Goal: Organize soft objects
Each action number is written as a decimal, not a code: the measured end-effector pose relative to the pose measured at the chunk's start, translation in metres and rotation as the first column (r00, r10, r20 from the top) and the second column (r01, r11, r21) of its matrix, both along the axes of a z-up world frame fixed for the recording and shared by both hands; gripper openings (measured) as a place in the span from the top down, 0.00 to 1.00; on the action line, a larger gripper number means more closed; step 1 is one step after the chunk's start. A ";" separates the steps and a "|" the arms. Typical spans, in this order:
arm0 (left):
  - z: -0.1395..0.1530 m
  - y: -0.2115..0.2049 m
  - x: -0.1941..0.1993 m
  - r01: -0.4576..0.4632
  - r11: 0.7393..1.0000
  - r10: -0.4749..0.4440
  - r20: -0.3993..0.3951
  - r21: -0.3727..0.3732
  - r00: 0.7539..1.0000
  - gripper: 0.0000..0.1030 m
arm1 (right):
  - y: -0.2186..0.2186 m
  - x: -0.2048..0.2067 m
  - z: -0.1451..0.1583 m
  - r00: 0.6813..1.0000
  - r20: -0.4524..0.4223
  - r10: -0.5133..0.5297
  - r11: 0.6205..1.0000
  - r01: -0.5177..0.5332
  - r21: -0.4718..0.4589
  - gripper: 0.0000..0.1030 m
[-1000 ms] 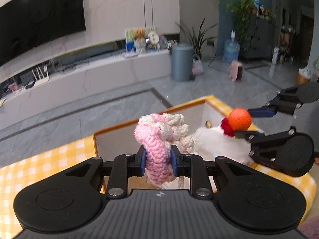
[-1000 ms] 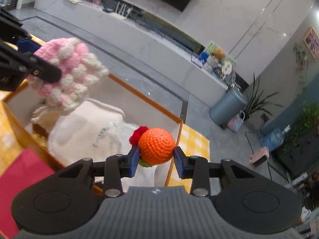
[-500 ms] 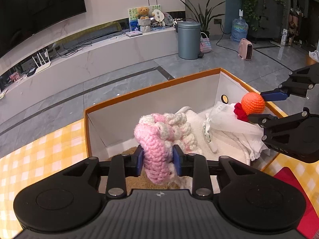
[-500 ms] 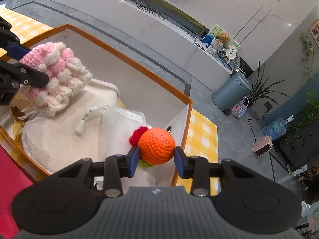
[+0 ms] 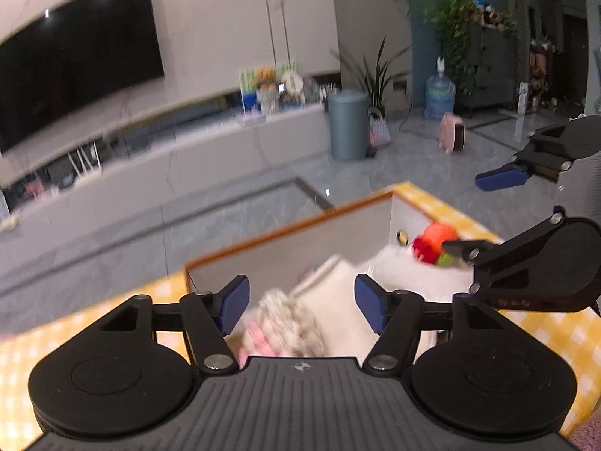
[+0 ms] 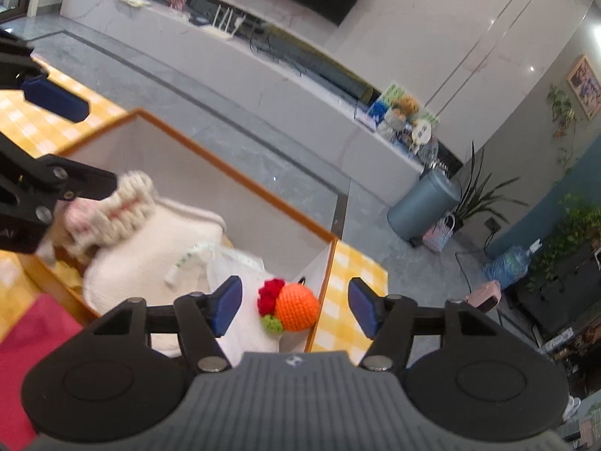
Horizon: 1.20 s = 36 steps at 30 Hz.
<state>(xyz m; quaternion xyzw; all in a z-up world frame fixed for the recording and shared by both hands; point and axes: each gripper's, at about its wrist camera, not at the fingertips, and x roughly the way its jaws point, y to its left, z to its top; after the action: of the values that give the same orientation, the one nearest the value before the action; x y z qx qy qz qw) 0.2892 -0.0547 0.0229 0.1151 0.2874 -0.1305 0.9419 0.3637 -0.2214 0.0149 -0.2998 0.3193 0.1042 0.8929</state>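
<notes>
Over the white storage box with the orange rim (image 6: 240,173), both tools are letting go of their loads. The left gripper (image 5: 300,306) has its blue pads spread and its jaws are opening; the pink and cream crocheted piece (image 5: 285,329) lies below them, touching neither pad, on the left side of the box. The picture there is blurred, so I cannot tell if it has fully come to rest. The right gripper (image 6: 293,310) is also spread, with its jaws opening, and the orange crocheted ball with red and green trim (image 6: 295,306) sits free between the pads, in the right corner of the box, on the folded white cloth (image 6: 157,255) that already fills the bottom of the box.

In my judgement the step in hand is the release. To do it well, each hand should open fully before it moves, and then rise straight up, so that no pad catches a loop of yarn and pulls the piece out of the box again.

The ball lies close to the right wall of the box, so the right hand has little room on that side and should not swing outward. The two tools stand near each other over the box, so it seems safer to lift them apart. Around the box, the yellow checked tablecloth (image 6: 357,282) shows bare space.
</notes>
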 end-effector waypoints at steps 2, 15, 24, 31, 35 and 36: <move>0.014 -0.003 -0.014 0.005 1.000 -0.006 0.043 0.002 0.999 0.25 | 0.001 -0.013 0.014 1.000 0.024 0.012 1.000 -0.012 0.009 0.37; 0.068 0.006 -0.148 0.001 0.994 0.022 0.209 -0.108 0.978 0.21 | -0.005 -0.161 0.105 0.969 0.243 0.050 0.982 -0.091 0.164 0.29; 0.072 0.000 -0.210 0.000 0.984 0.055 0.301 -0.180 0.952 0.21 | -0.011 -0.261 0.098 0.953 0.302 -0.039 0.941 -0.067 0.333 0.20; 0.035 0.003 -0.238 -0.030 0.978 0.104 0.356 -0.207 0.929 0.21 | -0.015 -0.314 0.050 0.944 0.243 -0.224 0.837 0.059 0.544 0.15; 0.016 0.002 -0.248 -0.095 0.963 0.181 0.345 -0.253 0.921 0.21 | -0.002 -0.335 0.012 0.915 0.230 -0.333 0.785 0.134 0.604 0.12; 0.012 0.001 -0.247 -0.107 0.960 0.194 0.340 -0.257 0.920 0.22 | 0.000 -0.337 0.003 0.913 0.219 -0.343 0.784 0.150 0.602 0.12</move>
<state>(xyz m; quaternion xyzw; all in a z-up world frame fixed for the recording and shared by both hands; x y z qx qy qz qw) 0.0417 -0.0536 0.0347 0.0032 0.0998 -0.0665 0.9928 0.0264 -0.2215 0.0177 0.0149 0.1622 0.0267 0.9863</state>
